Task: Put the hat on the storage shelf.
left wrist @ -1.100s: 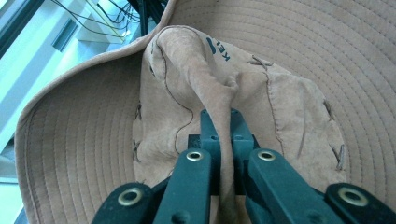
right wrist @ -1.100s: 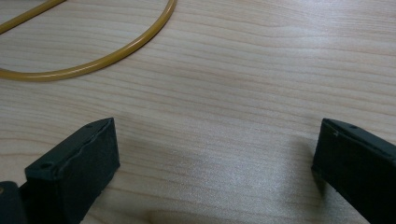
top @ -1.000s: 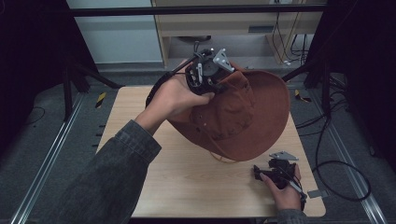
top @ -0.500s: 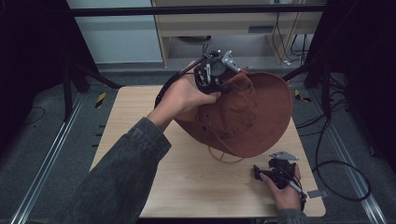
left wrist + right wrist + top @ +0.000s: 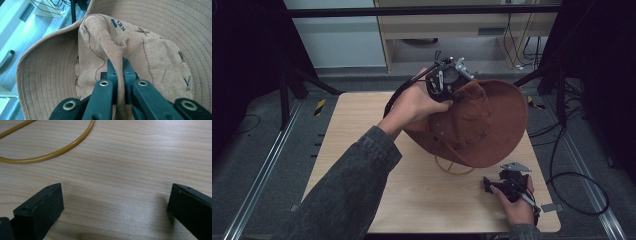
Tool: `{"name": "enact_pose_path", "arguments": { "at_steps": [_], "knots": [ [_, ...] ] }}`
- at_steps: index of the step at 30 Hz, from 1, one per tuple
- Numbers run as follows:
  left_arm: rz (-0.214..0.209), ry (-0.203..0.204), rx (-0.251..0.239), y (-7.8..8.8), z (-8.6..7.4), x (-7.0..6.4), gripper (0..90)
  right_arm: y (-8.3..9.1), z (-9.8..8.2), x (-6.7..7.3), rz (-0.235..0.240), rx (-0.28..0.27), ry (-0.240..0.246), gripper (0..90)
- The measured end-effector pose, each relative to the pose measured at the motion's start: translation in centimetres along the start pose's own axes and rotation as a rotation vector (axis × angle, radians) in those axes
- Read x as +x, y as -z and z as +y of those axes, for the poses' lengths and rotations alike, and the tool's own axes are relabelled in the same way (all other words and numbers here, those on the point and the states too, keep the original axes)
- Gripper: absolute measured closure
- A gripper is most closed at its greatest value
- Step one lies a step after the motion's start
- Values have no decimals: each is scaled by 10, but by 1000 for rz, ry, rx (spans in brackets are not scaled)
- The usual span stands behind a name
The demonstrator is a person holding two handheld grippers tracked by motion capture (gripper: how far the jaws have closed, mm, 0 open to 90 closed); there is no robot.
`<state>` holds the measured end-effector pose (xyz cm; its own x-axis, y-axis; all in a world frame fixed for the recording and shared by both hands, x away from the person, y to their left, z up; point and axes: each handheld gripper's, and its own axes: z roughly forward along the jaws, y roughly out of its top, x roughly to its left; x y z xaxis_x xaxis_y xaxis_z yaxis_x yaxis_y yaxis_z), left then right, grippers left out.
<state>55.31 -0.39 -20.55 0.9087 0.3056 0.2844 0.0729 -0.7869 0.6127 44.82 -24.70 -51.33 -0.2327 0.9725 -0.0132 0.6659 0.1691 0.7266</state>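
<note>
- Hat (image 5: 484, 122) pinched at a crown fold by the left gripper (image 5: 119, 65), raised and tilted, brim edge low over the tabletop (image 5: 362, 130).
- Right gripper (image 5: 115, 202) rests spread wide, holding nothing, near the chin cord (image 5: 50, 155).
- Likely left: setting the hat down and letting go.

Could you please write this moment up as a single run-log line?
left gripper: shut on hat crown fold | hat: lifted, tilted over table | chin cord: on table | right gripper: open, low over table
</note>
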Motion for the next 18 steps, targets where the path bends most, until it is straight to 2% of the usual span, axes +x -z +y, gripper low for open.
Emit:
{"name": "enact_pose_path", "arguments": {
  "at_steps": [11, 18],
  "knots": [
    [-12, 3, -11, -2, 4, -3, 880, 0, 0, 0, -5, -1, 1, 4],
    [-17, 6, -9, -9, 6, -4, 880, 0, 0, 0, -4, 0, 2, 4]
  ]
}}
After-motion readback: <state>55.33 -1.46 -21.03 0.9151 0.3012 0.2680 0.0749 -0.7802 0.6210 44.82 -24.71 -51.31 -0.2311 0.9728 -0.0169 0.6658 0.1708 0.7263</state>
